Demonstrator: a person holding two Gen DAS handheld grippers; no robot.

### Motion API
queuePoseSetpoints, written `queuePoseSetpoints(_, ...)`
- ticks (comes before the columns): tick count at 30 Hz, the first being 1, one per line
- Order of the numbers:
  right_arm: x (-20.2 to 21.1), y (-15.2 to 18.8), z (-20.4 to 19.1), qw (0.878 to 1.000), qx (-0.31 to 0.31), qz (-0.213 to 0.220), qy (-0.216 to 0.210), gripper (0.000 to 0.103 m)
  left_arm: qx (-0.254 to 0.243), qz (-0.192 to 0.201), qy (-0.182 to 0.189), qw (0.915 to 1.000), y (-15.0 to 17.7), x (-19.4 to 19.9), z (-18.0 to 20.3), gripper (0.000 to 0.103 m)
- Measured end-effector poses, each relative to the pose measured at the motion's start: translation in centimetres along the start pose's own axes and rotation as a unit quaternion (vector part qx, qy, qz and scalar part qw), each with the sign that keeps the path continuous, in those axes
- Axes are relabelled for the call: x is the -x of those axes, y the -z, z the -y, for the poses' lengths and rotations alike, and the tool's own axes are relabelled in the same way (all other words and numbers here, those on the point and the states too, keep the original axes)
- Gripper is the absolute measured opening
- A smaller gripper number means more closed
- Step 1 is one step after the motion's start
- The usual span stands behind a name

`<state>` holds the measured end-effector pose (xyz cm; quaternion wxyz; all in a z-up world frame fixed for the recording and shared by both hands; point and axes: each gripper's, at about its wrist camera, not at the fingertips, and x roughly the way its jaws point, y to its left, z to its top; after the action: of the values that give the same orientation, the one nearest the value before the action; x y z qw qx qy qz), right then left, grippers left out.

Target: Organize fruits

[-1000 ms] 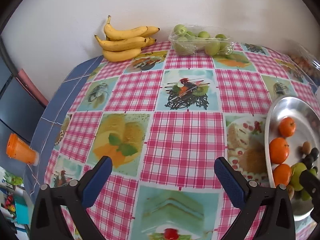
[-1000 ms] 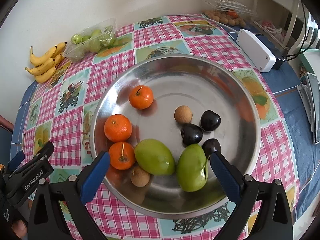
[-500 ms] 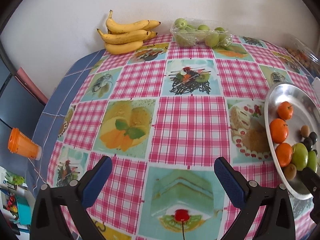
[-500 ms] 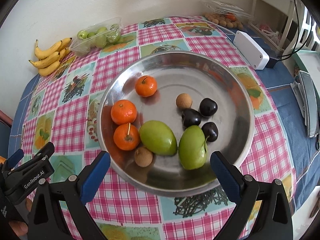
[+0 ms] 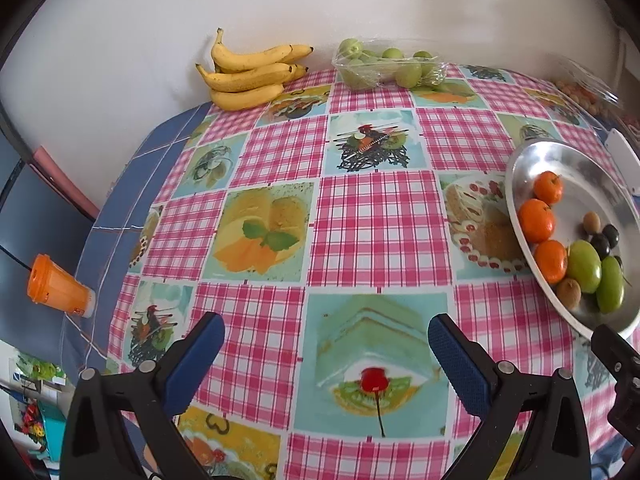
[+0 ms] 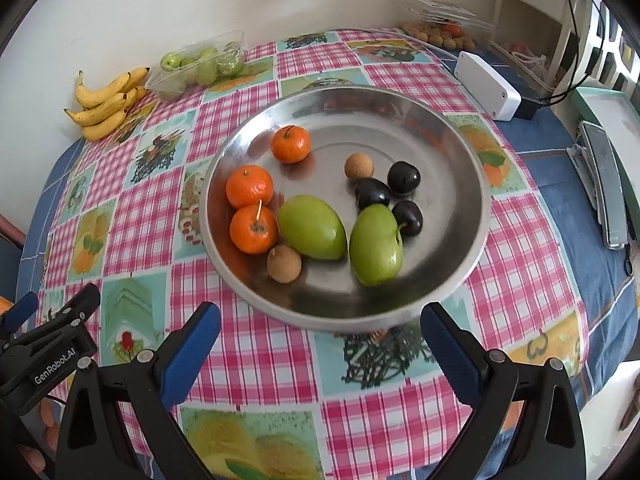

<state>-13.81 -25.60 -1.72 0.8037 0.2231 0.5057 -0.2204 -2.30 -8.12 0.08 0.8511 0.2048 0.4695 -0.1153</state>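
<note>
Two blue-padded black grippers are ours, and both stand wide apart with nothing between their jaws: the left gripper (image 5: 326, 342) over the pink checked picture tablecloth (image 5: 376, 220), the right gripper (image 6: 320, 330) just short of the round shiny metal bowl (image 6: 460, 168). We see the bowl holding three orange tangerines (image 6: 249, 186), two green oval fruits (image 6: 312, 227), three dark cherries (image 6: 404, 177) and two small brown round fruits (image 6: 359, 166). At the table's far edge by the wall lie a bunch of yellow bananas (image 5: 250, 74) and a clear plastic tray of green fruits (image 5: 386, 66).
</note>
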Motion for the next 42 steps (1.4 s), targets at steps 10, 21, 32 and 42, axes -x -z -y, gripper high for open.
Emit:
queuePoseSetpoints(10, 1.0, 1.3, 0.4, 1.0, 0.001, 0.001, 0.003, 0.1, -0.004, 0.012, 0.009, 0.9999, 1.7, 1.9, -0.3, 0.103)
queuePoseSetpoints(21, 2.1, 1.6, 0.6, 1.0, 0.002, 0.017, 0.006, 0.1, 0.016, 0.007, 0.017, 0.9997, 2.5, 2.4, -1.3, 0.103)
queuePoseSetpoints(32, 2.9, 1.7, 0.7, 0.999, 0.002, 0.031, 0.005, 0.1, 0.031, 0.001, 0.025, 0.9992, 2.9, 2.5, -2.1, 0.103)
queuePoseSetpoints(42, 3.0, 1.6, 0.7, 0.999, 0.006, 0.034, 0.005, 0.1, 0.035, -0.004, 0.029, 0.999, 3.0, 2.5, -2.3, 0.103)
